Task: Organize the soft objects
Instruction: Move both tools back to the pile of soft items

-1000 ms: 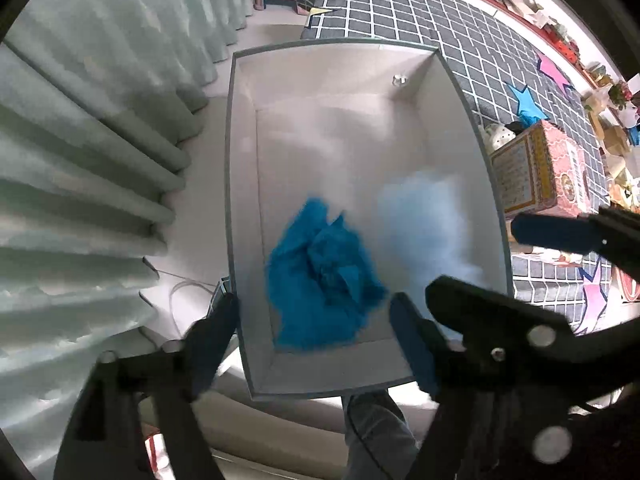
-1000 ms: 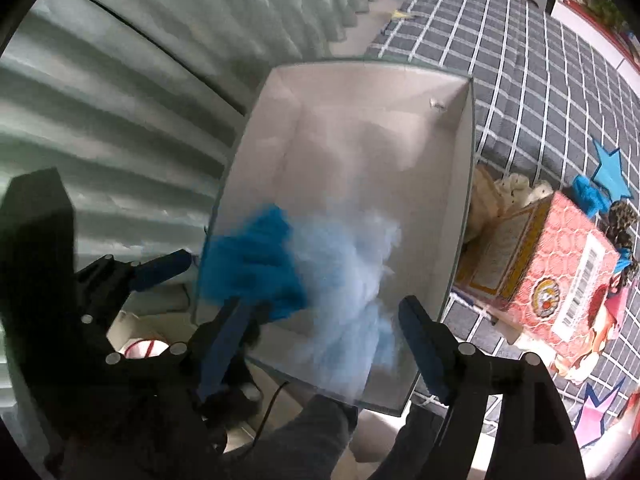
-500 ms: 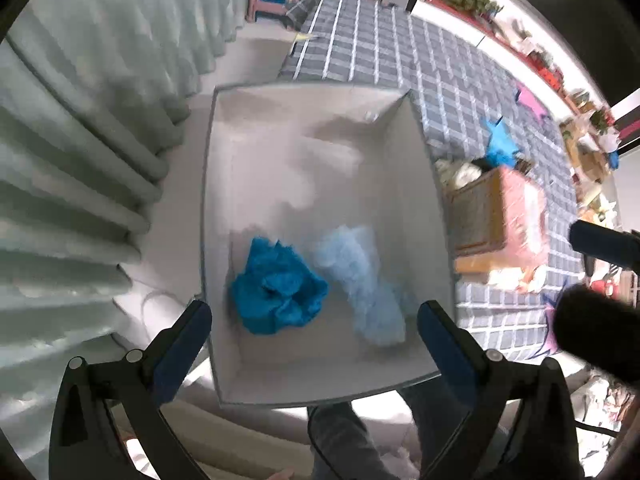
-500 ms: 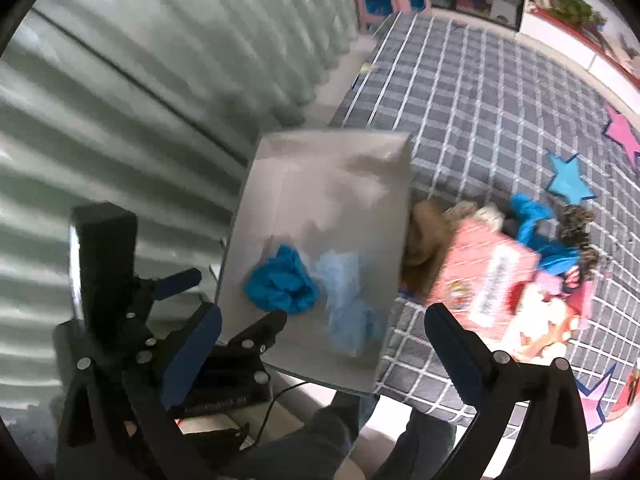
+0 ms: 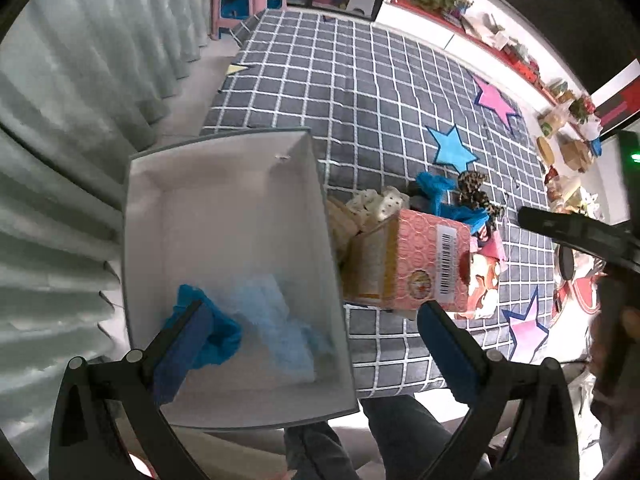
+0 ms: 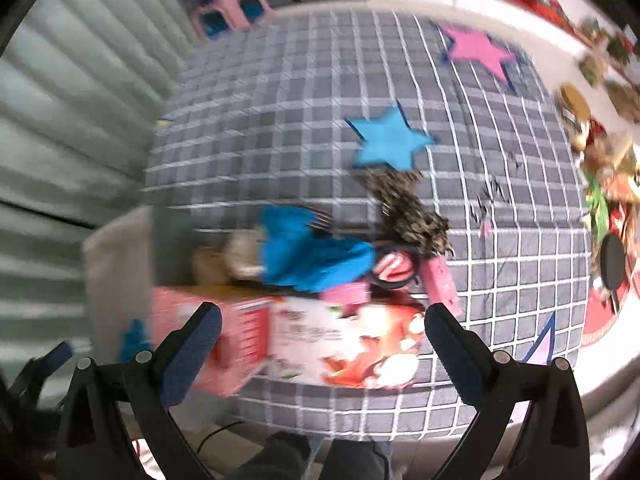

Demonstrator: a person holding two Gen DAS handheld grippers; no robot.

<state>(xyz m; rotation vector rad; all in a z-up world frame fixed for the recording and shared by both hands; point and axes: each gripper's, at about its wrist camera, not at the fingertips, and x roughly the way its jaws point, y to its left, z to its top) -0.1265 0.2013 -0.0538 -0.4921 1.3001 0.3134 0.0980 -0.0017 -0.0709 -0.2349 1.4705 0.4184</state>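
One white bin [image 5: 224, 216] sits at the mat's [image 5: 360, 92] left edge, long axis running away from camera, with two soft pieces at its near end: a pale blue fluffy wad [image 5: 280, 328] and a smaller crumpled bright blue one [image 5: 218, 334], touching. One pink box [image 5: 416, 264] stands just right of the bin, with a loose pile of cloth items behind it. Left gripper [image 5: 308, 344] and right gripper [image 6: 320, 352]: jaws spread wide, both empty.
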